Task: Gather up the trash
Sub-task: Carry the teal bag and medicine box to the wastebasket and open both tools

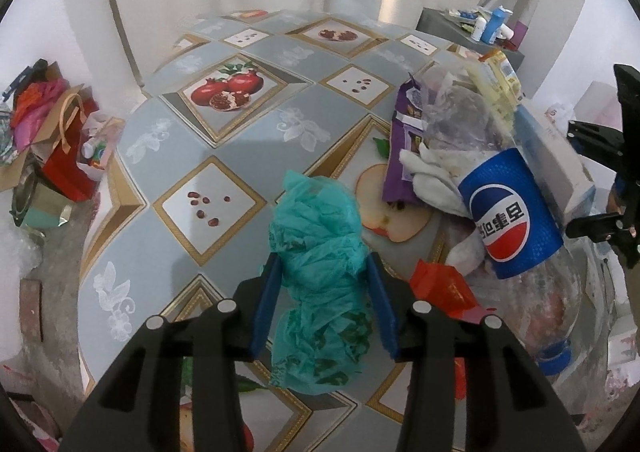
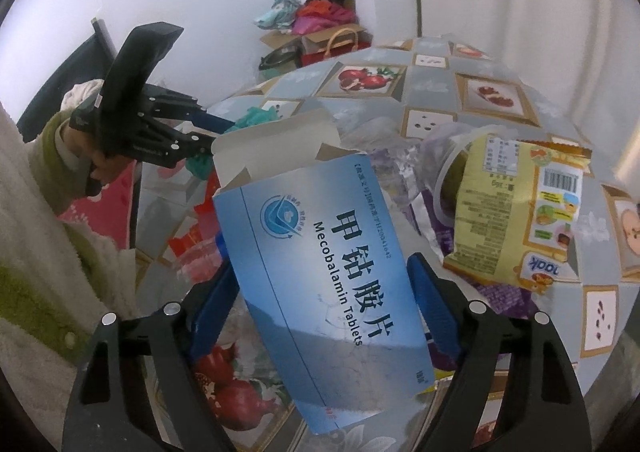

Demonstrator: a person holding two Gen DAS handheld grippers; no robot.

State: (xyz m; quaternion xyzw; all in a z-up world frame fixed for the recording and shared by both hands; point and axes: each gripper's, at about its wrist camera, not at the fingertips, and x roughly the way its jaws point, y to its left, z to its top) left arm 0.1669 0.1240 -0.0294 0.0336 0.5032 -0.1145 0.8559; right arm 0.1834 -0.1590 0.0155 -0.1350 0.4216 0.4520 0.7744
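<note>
Near us on the table (image 1: 168,155), our left gripper (image 1: 322,272) pinched the teal bag (image 1: 320,252), likely kept ready for trash. Our right gripper (image 2: 322,284) straddled the blue tablet box (image 2: 320,268) with fingers spread; we could not tell whether they gripped it.

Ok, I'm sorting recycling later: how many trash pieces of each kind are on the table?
Plastic bottle: 1
Cardboard box: 1
Snack wrappers, yellow, purple, red: 3
Teal bag: 1
White tissue: 1
Total: 7
</note>
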